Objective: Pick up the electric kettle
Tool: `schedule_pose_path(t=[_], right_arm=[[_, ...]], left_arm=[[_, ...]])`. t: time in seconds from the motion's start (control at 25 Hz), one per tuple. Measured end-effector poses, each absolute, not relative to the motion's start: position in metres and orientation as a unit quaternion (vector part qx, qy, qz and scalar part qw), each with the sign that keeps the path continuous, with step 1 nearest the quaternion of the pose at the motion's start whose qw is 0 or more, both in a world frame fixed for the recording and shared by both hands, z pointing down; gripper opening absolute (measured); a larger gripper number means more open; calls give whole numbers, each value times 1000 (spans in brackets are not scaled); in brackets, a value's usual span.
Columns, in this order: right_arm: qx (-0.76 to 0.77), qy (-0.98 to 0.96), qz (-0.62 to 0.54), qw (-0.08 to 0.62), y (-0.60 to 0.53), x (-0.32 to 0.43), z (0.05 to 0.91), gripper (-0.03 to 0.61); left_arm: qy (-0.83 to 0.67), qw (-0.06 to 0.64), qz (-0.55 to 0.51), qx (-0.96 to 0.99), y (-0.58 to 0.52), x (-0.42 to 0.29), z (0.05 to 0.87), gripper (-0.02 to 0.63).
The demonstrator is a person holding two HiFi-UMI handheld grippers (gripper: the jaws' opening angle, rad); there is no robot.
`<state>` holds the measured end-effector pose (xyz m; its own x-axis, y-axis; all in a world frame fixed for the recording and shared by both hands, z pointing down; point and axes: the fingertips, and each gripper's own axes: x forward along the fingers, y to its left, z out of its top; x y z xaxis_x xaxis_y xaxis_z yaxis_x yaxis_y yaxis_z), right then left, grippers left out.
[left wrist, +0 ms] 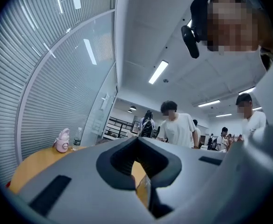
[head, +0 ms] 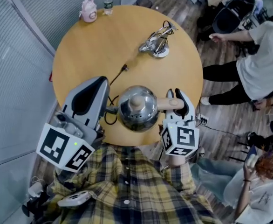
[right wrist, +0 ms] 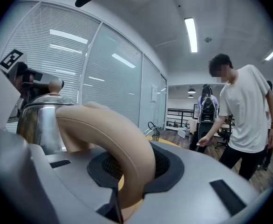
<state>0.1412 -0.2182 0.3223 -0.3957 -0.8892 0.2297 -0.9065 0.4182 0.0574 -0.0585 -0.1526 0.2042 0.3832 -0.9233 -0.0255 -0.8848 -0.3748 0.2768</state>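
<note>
- The round wooden table (head: 104, 41) is the largest thing. We look down on it from the head view, and our plaid shirt (head: 127, 185) fills the bottom of that view.
- The electric kettle (head: 137, 107) is at the near edge of the table, between the two grippers. It has a shiny steel body with a beige knob on the lid. We cannot tell if its bottom touches the table. We find no brand or writing on it.
- The left gripper (head: 97, 90) is just beside the left side of the kettle. In the left gripper view its jaws are pressed together with nothing between them.
- The right gripper (head: 179, 101) is pinching the beige handle (head: 170, 103) of the kettle. In the right gripper view the handle (right wrist: 108, 134) curves down between the jaws, and the steel body is at the left.
- Each gripper carries a marker cube (head: 179, 140) with black and white square patterns, not letters.
- A shiny metal object (head: 155, 43) with wire loops lies on the far right part of the table. We cannot tell what it is.
- A black cord (head: 120, 73) with a plug runs over the table toward the kettle.
- A small pink bottle (head: 88, 10) and a clear water bottle (head: 108, 1) stand close together at the far edge. The label is too small to read.
</note>
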Motion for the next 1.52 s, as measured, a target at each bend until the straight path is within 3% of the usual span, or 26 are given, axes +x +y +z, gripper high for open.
schedule_pose_path(t=[1.52], right_arm=[[502,-860,26,93,-191,133,287,91]], left_arm=[[-550,73,-88,827,-121,-70,178,4]])
